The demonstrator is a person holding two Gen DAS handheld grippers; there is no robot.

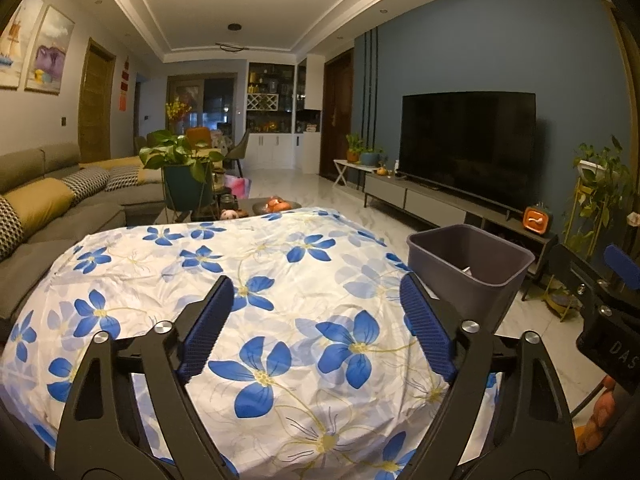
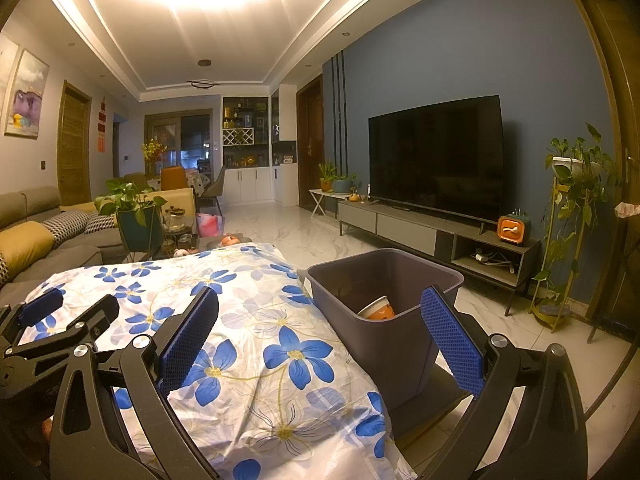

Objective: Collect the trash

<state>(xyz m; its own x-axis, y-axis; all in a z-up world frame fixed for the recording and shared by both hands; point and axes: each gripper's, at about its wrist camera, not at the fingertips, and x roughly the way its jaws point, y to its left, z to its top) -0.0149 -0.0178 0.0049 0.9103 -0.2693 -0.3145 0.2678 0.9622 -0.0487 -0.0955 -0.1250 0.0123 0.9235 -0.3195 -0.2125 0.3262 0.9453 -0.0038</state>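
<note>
A grey plastic bin (image 2: 384, 336) stands on a stool at the right end of a table covered in a white cloth with blue flowers (image 2: 256, 320). An orange and white paper cup (image 2: 378, 309) lies inside the bin. In the left wrist view the bin (image 1: 468, 268) is at the right, past the cloth (image 1: 280, 280). My left gripper (image 1: 316, 300) is open and empty above the cloth. My right gripper (image 2: 320, 320) is open and empty, its right finger in front of the bin. I see no loose trash on the cloth.
A grey sofa (image 1: 60, 208) with yellow cushions runs along the left. A potted plant (image 1: 184, 168) and a coffee table stand beyond the cloth. A TV (image 2: 436, 156) on a low console lines the right wall, with a plant stand (image 2: 568, 220) at far right.
</note>
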